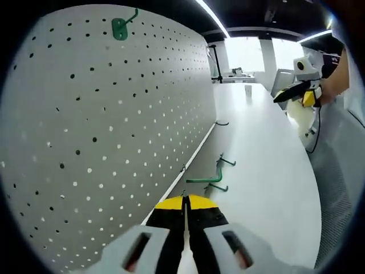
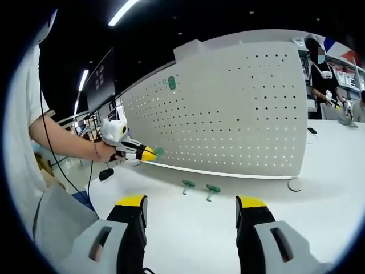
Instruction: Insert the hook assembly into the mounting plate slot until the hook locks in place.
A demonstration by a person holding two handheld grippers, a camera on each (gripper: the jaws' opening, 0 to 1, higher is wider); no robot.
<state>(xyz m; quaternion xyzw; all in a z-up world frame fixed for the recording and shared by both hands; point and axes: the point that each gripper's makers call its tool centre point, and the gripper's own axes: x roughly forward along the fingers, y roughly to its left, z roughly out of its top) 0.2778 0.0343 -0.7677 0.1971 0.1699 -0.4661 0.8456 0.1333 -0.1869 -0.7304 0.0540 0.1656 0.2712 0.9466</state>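
A white pegboard (image 1: 114, 125) (image 2: 228, 114) stands upright on the white table (image 1: 262, 171), with one green hook (image 1: 120, 27) (image 2: 170, 82) mounted near its top. My left gripper (image 1: 185, 206) is shut close to the board's lower edge. From the right gripper view, the left gripper (image 2: 149, 153) holds a small green hook (image 2: 159, 151) at its tip, near the board's face. Two loose green hooks (image 1: 219, 173) (image 2: 187, 184) lie on the table before the board. My right gripper (image 2: 192, 208) is open and empty, back from the board, and it is held at the table's far side (image 1: 280, 97).
A dark hook (image 1: 221, 123) lies on the table by the board's base. A round foot (image 2: 294, 184) sits at the board's corner. A dark monitor (image 2: 100, 80) and a black object (image 2: 106, 173) are beyond the person's arm (image 2: 63, 140). Another person (image 2: 320, 71) stands behind the board.
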